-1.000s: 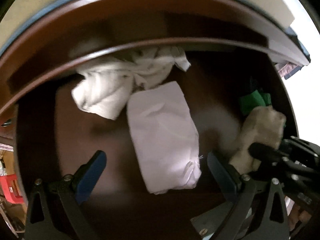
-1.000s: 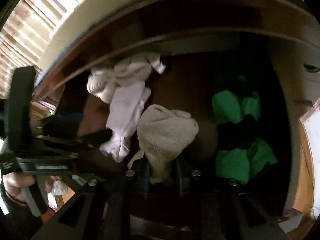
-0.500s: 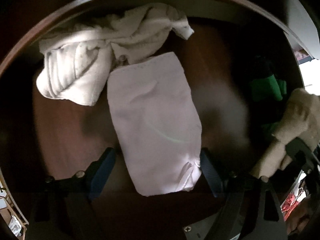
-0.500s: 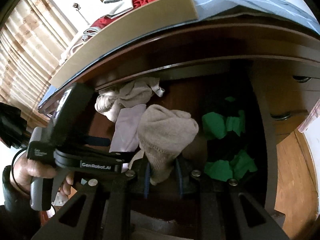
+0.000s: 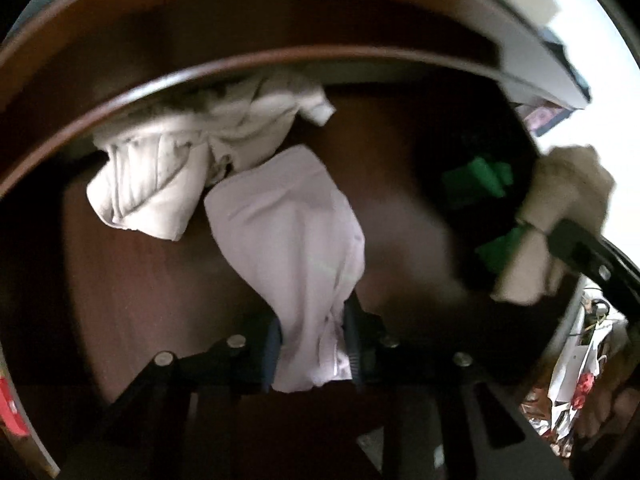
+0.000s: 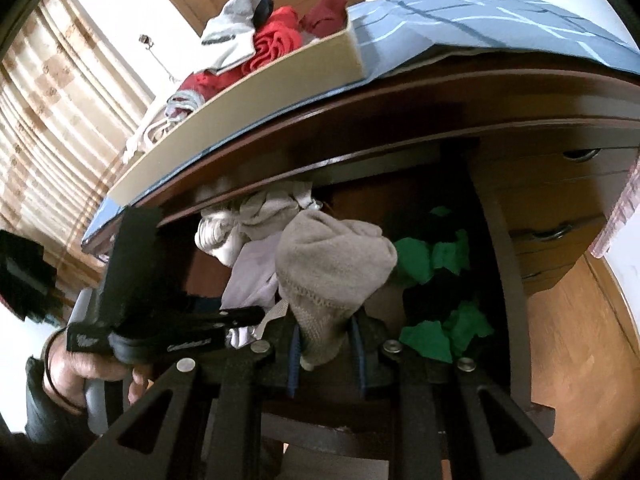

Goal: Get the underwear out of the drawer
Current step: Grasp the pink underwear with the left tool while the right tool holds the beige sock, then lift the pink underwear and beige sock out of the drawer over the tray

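Holding white, green and black clothes, the dark drawer [image 5: 120, 272] stands open. Left claw [image 5: 312, 344] pinches pale lilac underwear [image 5: 296, 240]. Right claw [image 6: 326, 344] grips beige underwear [image 6: 328, 268].

left gripper [image 5: 312, 344], at 6 o'clock, jaws pinched on pale cloth [image 5: 296, 240]; right gripper [image 6: 326, 344], at 6 o'clock, jaws pinched on beige cloth [image 6: 332, 264].

Dark wood drawer [image 5: 132, 280]: crumpled white garment [image 5: 168, 176] at back, green-black clothes [image 6: 436, 280] right.
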The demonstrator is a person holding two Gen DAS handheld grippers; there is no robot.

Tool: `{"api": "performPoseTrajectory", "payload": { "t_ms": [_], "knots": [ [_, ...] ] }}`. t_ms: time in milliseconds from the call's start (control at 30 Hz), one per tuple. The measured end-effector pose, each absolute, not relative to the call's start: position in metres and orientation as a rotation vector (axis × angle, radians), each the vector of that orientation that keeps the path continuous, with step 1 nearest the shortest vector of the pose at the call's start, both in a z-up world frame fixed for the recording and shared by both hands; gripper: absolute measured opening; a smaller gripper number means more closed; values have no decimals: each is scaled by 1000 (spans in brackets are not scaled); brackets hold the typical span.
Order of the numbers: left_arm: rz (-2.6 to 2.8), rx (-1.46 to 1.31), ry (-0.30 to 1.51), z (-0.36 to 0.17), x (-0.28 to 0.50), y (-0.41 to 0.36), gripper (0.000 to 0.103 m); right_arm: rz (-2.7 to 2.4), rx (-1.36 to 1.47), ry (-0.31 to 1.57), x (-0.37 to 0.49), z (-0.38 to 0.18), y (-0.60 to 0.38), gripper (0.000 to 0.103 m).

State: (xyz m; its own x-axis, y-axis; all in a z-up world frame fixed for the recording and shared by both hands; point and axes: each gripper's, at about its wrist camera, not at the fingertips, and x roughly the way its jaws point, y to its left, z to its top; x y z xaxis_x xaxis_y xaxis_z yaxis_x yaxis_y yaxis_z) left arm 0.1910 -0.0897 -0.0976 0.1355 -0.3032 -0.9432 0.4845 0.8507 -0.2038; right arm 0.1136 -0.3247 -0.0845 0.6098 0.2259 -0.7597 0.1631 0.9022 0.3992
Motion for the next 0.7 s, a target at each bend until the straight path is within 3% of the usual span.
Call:
{"api": "performPoseTrajectory", "payload": {
  "t_ms": [700],
  "knots": [
    [-716,58,1013,-4,127,-35,26,13,370,823,101,-51,-304,23]
  ]
}}
